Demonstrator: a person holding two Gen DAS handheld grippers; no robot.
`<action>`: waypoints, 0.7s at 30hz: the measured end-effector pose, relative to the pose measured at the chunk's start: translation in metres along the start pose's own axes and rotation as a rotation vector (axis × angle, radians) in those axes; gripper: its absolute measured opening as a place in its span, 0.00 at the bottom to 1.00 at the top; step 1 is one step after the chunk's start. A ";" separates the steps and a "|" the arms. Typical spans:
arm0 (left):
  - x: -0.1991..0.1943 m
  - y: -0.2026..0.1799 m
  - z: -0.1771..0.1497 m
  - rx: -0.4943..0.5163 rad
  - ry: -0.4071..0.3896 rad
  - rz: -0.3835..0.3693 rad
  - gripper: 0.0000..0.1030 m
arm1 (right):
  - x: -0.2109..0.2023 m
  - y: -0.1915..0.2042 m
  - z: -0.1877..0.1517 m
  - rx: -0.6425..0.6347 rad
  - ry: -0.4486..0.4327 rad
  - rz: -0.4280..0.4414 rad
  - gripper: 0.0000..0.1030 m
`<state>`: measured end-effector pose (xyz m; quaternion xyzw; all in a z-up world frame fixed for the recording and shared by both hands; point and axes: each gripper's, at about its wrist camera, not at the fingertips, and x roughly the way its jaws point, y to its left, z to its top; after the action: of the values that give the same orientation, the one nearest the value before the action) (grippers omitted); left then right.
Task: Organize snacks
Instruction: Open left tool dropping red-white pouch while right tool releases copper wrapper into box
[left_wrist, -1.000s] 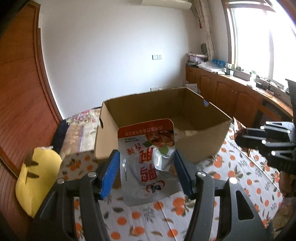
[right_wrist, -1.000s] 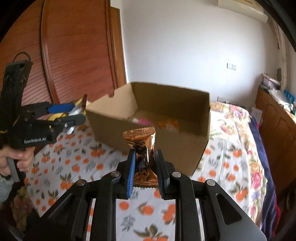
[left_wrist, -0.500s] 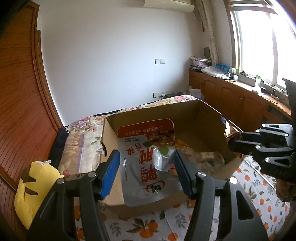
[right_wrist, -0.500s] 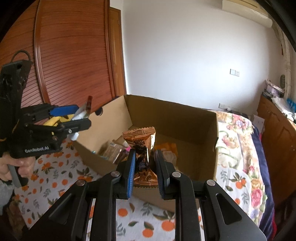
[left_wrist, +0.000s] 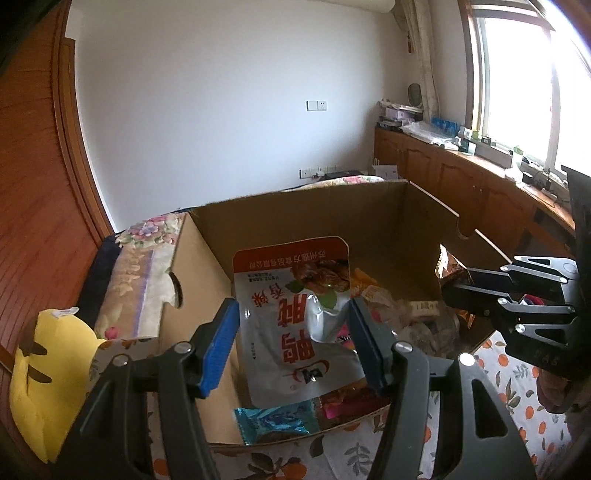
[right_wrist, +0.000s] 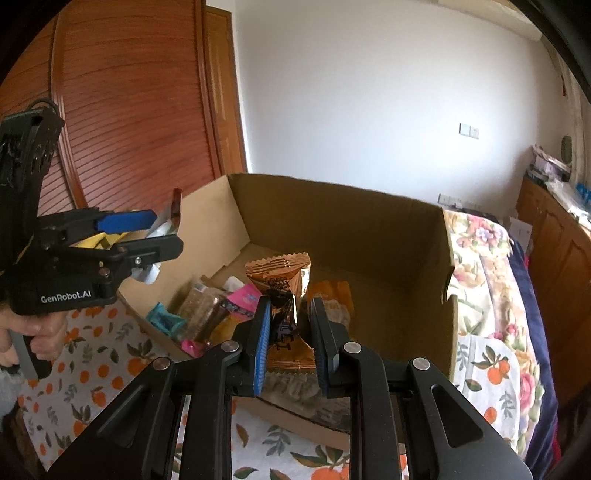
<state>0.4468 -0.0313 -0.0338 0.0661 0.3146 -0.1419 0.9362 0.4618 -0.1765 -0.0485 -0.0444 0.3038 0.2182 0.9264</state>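
Since a second ago both grippers have travelled forward from short of the cardboard box (left_wrist: 295, 218) to over its open top, so the snacks inside now show where only its outer wall did before. The left gripper (left_wrist: 293, 339) holds a silver and red pouch (left_wrist: 295, 317) upright between its blue pads, jaws about half spread and pressing the pouch's sides; the pouch's lower edge hangs above the box's near wall and its print reads upside down. The right gripper (right_wrist: 288, 336) has its jaws narrow, clamped on an orange-brown wrapper (right_wrist: 282, 295) whose crimped top stands above the pads, over the box interior. The pouch hides much of the box floor in the left wrist view, and the heap of packets (right_wrist: 207, 314) below is too jumbled to name one by one; a teal packet (left_wrist: 275, 421) lies against the near wall, partly cut off by it. In the right wrist view a hand (right_wrist: 33, 332) grips the left tool's handle at the frame's left edge, the rest of the person out of sight. Both tools tilt downward toward the box. The box sits on an orange-print cloth (right_wrist: 96, 373); a yellow cushion (left_wrist: 44, 384) lies at its left, a floral bedspread (right_wrist: 487, 258) beyond it, with wooden panelling (right_wrist: 129, 110), a white wall and a bright window (left_wrist: 517, 74) over low cabinets (left_wrist: 461, 184).
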 end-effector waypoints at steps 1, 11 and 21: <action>0.002 -0.001 -0.001 0.002 0.007 0.001 0.59 | 0.001 -0.001 -0.002 -0.001 0.001 -0.001 0.19; 0.012 -0.006 -0.009 -0.009 0.045 0.020 0.61 | -0.001 -0.004 -0.002 0.025 -0.004 0.009 0.20; -0.008 -0.008 -0.008 -0.020 0.022 0.026 0.60 | -0.008 0.000 0.001 0.029 0.005 -0.040 0.25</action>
<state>0.4333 -0.0353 -0.0355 0.0624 0.3252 -0.1256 0.9352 0.4565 -0.1794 -0.0431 -0.0375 0.3081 0.1951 0.9304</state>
